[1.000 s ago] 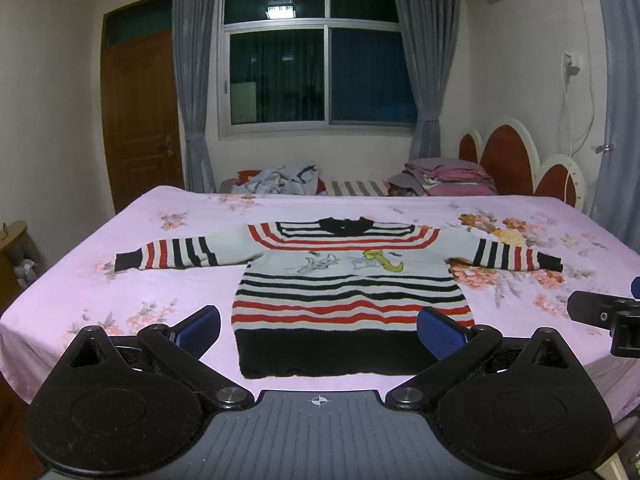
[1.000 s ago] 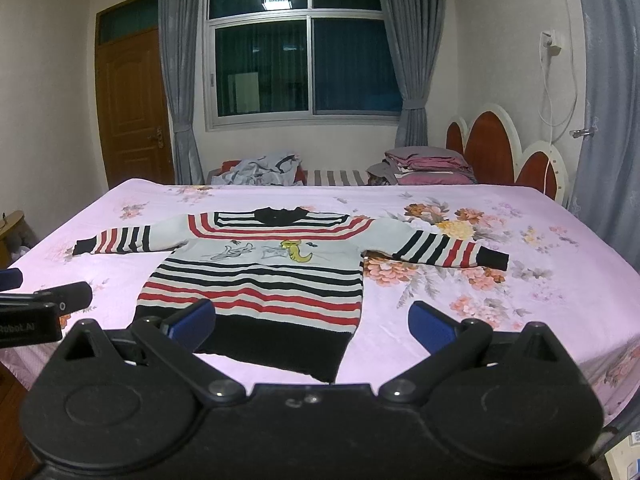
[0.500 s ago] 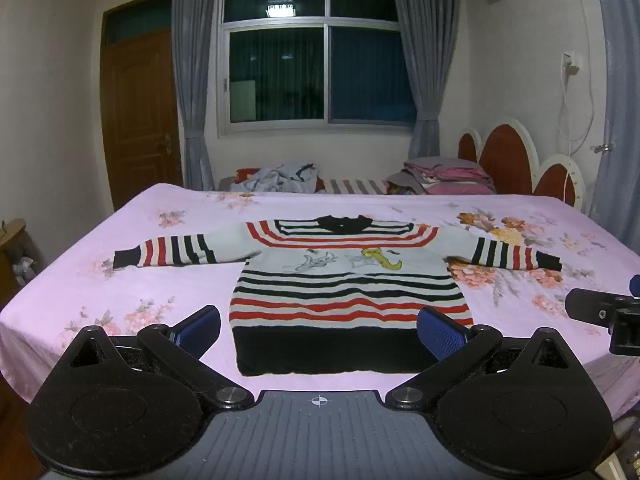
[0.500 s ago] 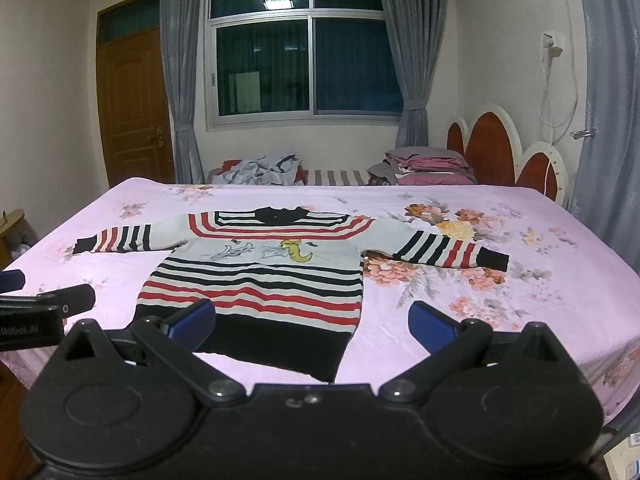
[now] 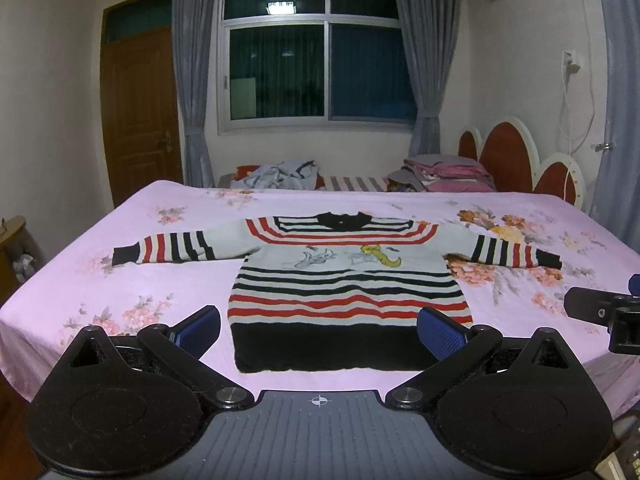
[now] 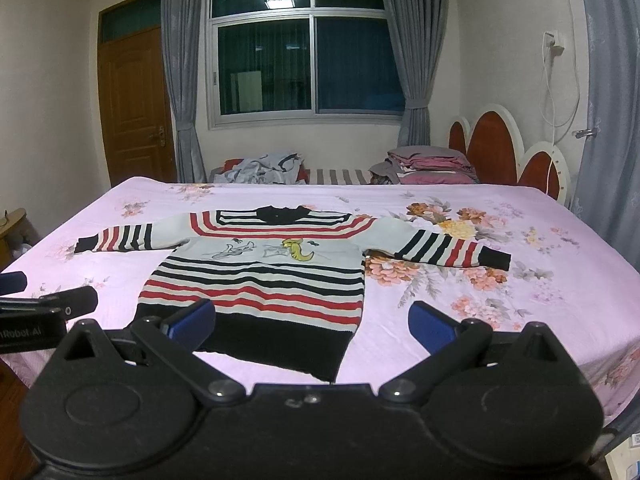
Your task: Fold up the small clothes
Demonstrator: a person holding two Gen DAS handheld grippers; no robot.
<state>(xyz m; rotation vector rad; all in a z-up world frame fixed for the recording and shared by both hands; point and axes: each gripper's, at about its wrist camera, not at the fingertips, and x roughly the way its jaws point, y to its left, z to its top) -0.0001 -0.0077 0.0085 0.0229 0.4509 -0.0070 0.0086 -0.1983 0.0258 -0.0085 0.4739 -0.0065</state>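
Note:
A small striped sweater (image 5: 348,280), white with red and black bands and a black hem, lies flat on the pink floral bed (image 5: 120,280), both sleeves spread out. It also shows in the right wrist view (image 6: 260,280). My left gripper (image 5: 320,330) is open and empty, hovering before the hem at the bed's near edge. My right gripper (image 6: 312,326) is open and empty, before the hem's right corner. The right gripper's tip shows at the right edge of the left wrist view (image 5: 600,316); the left gripper's tip shows at the left edge of the right wrist view (image 6: 48,308).
A heap of clothes (image 5: 280,172) and folded pink bedding (image 5: 452,176) lie beyond the bed's far edge. A red headboard (image 5: 516,160) stands at the right, a wooden door (image 5: 140,120) at the left, a window (image 5: 320,60) behind.
Both grippers have drifted very slightly; the sweater has not moved and both stay open.

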